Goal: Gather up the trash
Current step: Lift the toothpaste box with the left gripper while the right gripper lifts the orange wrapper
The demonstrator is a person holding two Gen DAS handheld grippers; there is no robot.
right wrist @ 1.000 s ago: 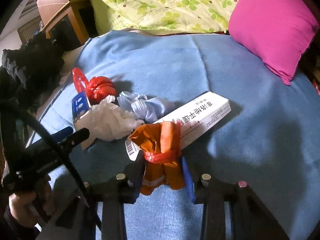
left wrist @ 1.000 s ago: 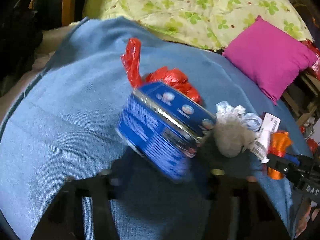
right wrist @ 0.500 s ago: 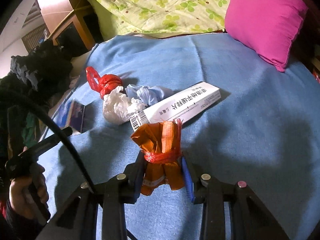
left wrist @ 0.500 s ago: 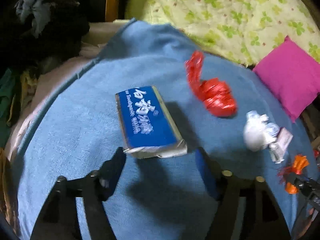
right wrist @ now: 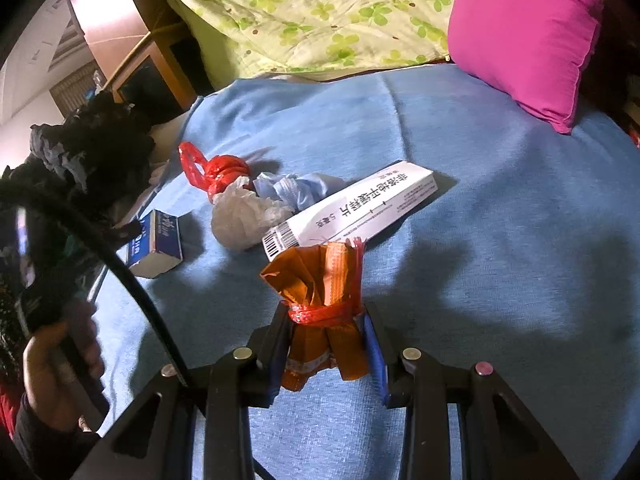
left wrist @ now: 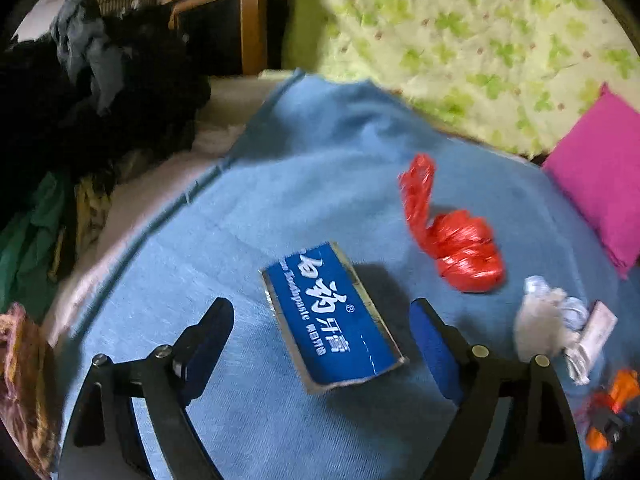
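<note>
Opening left tongs straddle toothpaste box; right tongs clench half-hidden orange wrapper.

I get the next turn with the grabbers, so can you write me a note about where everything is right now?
Left gripper: jaws opening, nothing held; the blue toothpaste box lies on the blue blanket between them, untouched.
Right gripper: shut on the orange wrapper bundle tied with red netting.
On the blanket: red plastic bag, white crumpled wad, light blue crumpled piece, long white box, clustered together; the blue box lies apart from them.
Done: orange bundle picked up.
Left: everything else. No bin is in view.
</note>
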